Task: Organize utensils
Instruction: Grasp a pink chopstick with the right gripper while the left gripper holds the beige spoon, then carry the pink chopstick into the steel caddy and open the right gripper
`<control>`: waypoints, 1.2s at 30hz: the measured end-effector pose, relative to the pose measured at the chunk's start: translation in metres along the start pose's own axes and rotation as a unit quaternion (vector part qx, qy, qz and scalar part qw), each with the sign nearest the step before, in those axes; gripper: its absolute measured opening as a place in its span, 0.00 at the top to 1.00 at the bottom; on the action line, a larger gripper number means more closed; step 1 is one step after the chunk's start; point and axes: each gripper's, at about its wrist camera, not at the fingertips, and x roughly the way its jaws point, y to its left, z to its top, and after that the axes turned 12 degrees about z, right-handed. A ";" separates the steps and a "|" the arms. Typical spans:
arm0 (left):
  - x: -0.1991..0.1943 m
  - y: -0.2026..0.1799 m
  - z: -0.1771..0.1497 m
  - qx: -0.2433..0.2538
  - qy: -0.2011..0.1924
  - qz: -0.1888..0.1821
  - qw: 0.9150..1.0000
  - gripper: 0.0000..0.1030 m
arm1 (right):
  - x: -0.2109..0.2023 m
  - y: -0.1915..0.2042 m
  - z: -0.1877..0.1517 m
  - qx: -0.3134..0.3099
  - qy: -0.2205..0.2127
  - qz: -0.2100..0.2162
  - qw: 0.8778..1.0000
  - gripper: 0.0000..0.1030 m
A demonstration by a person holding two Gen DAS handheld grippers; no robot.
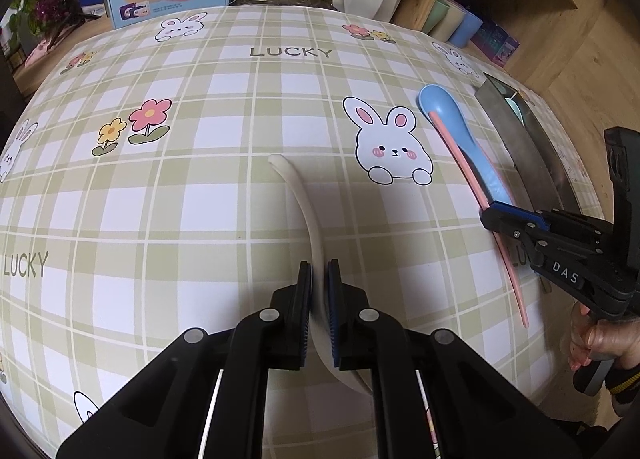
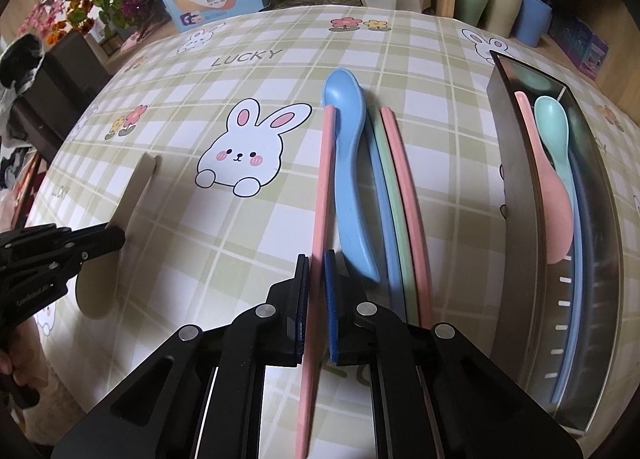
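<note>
Left claw (image 1: 319, 283): pinching the cream spoon (image 1: 298, 199) by its handle, ready to lift it off the worktop (image 1: 200, 199)
Right claw (image 2: 317, 279): pressed onto the pink chopstick (image 2: 322, 179) beside the blue spoon (image 2: 348, 163)
Steel tray (image 2: 516, 195): far right, already holding sorted spoons, likely destination

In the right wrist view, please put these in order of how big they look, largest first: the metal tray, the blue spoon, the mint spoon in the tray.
1. metal tray, by far the largest.
2. blue spoon on the tablecloth.
3. mint spoon, partly hidden behind the pink spoon, so its full length is unsure.
</note>
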 end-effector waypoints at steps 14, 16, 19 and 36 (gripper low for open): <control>-0.015 0.004 -0.006 -0.004 0.005 0.002 1.000 0.90 | -0.008 -0.004 -0.011 0.002 -0.010 0.009 1.000 0.94; -0.016 0.006 -0.005 -0.010 0.008 -0.003 1.000 0.90 | -0.007 -0.004 -0.011 0.006 -0.010 0.013 1.000 0.94; -0.015 0.012 -0.007 -0.016 0.015 -0.003 1.000 0.91 | -0.009 -0.005 -0.013 0.017 -0.008 0.022 1.000 0.94; -0.040 -0.003 -0.009 -0.025 -0.011 0.000 1.000 0.91 | -0.027 0.003 -0.017 0.053 -0.036 0.098 0.993 0.94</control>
